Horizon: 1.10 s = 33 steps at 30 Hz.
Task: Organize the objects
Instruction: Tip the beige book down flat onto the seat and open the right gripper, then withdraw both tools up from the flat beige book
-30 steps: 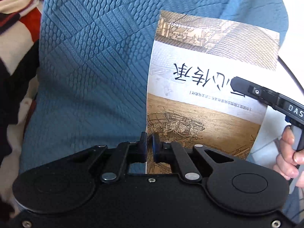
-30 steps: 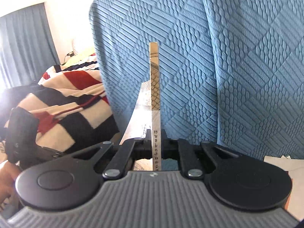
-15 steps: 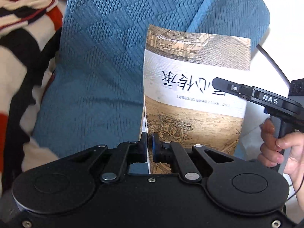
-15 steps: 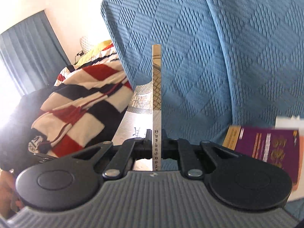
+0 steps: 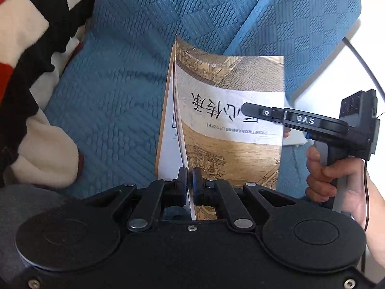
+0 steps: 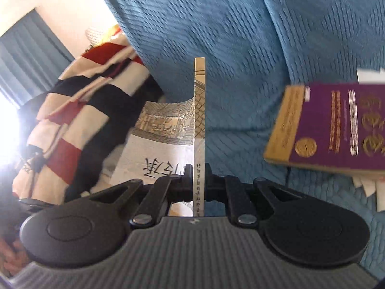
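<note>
Left wrist view: my left gripper (image 5: 189, 180) is pinched almost fully closed on the front cover of the tan booklet (image 5: 231, 130), near its bottom edge, with the cover peeled a little off the pages. The booklet hangs over the blue sofa seat (image 5: 115, 96), not resting on it as far as I can tell. My right gripper (image 5: 247, 108) comes in from the side across the spine edge, my hand (image 5: 332, 180) on its handle. Striped blanket (image 5: 36, 72) is bunched at the left. Right wrist view: the right gripper's narrow gap is clamped on the booklet's spine (image 6: 199, 130), booklet edge-on and upright between the pads. A purple book (image 6: 336, 130) already lies on the seat to the right, with loose white papers (image 6: 370, 187) poking out under it. Status, my read: the booklet is picked up and in transit but not placed. The likely remainder is setting it on or beside the purple book, then letting go with both. Papers and blanket look unsorted.
</note>
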Each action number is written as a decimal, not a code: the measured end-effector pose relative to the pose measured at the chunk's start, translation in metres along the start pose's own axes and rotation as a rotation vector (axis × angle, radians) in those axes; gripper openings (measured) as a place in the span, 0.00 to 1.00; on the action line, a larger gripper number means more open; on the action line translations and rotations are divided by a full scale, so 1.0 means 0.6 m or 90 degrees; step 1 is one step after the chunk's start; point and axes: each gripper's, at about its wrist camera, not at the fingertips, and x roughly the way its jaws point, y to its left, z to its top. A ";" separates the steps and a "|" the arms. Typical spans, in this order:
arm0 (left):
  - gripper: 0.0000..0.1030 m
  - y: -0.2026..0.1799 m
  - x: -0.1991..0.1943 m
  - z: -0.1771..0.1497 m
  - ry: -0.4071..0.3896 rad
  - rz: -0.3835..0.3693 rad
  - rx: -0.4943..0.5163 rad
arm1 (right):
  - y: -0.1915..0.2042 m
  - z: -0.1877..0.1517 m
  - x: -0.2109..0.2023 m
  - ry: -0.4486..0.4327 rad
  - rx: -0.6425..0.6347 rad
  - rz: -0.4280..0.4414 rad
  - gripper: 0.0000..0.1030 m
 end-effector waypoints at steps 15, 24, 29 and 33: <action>0.04 0.014 0.084 -0.011 0.071 0.054 -0.016 | -0.070 -0.038 0.065 0.077 0.074 -0.080 0.29; 0.11 0.013 0.086 -0.016 0.061 0.078 -0.009 | -0.076 -0.026 0.024 0.068 0.096 -0.149 0.50; 0.33 0.012 0.079 -0.017 0.042 0.070 -0.012 | -0.066 -0.049 -0.011 0.049 0.082 -0.190 0.51; 0.35 0.010 0.088 -0.018 0.041 0.073 -0.016 | -0.054 -0.072 -0.035 0.021 0.083 -0.206 0.51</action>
